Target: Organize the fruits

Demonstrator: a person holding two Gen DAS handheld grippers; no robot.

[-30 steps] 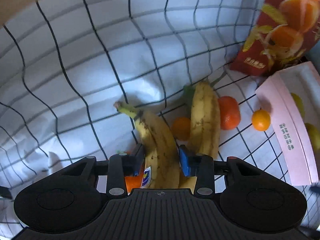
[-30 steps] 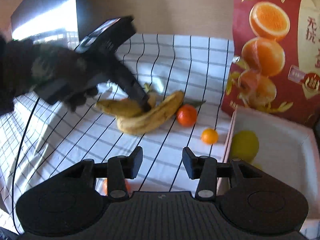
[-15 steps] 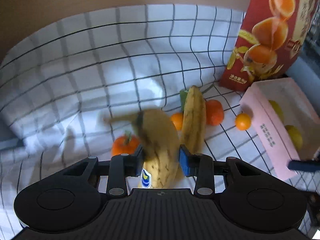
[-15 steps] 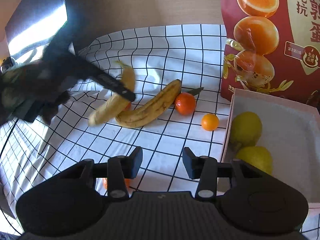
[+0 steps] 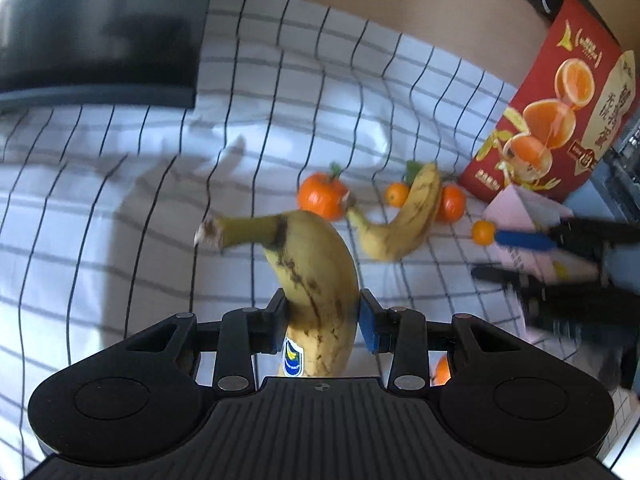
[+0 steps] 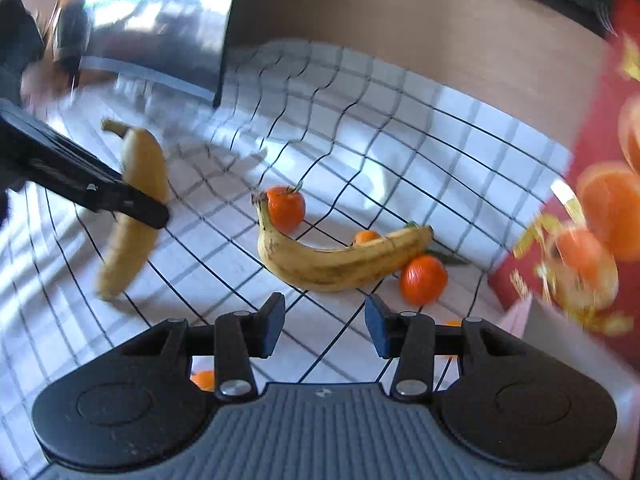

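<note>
My left gripper [image 5: 322, 320] is shut on a spotted yellow banana [image 5: 316, 268] with a blue sticker, held clear of the checked cloth [image 5: 120, 200]. The right wrist view shows that banana [image 6: 140, 160] at the left, with a black finger [image 6: 132, 204] across it. A second banana [image 6: 332, 260] lies on the cloth among several oranges [image 6: 424, 278], just ahead of my right gripper [image 6: 325, 322]. That gripper is open with nothing between its pads. In the left wrist view it [image 5: 486, 253] reaches in from the right, near a small orange [image 5: 483, 233].
A pink box [image 5: 516, 208] stands at the right, in front of a tall red carton [image 5: 560, 100] printed with oranges. A dark glossy panel [image 5: 100, 28] stands at the back left. A small orange [image 6: 204, 380] lies under my right gripper.
The left gripper has lifted its banana off the cloth and carried it left, away from the other fruit. The right gripper has rolled and swung left, off the pink box toward the lying banana.
</note>
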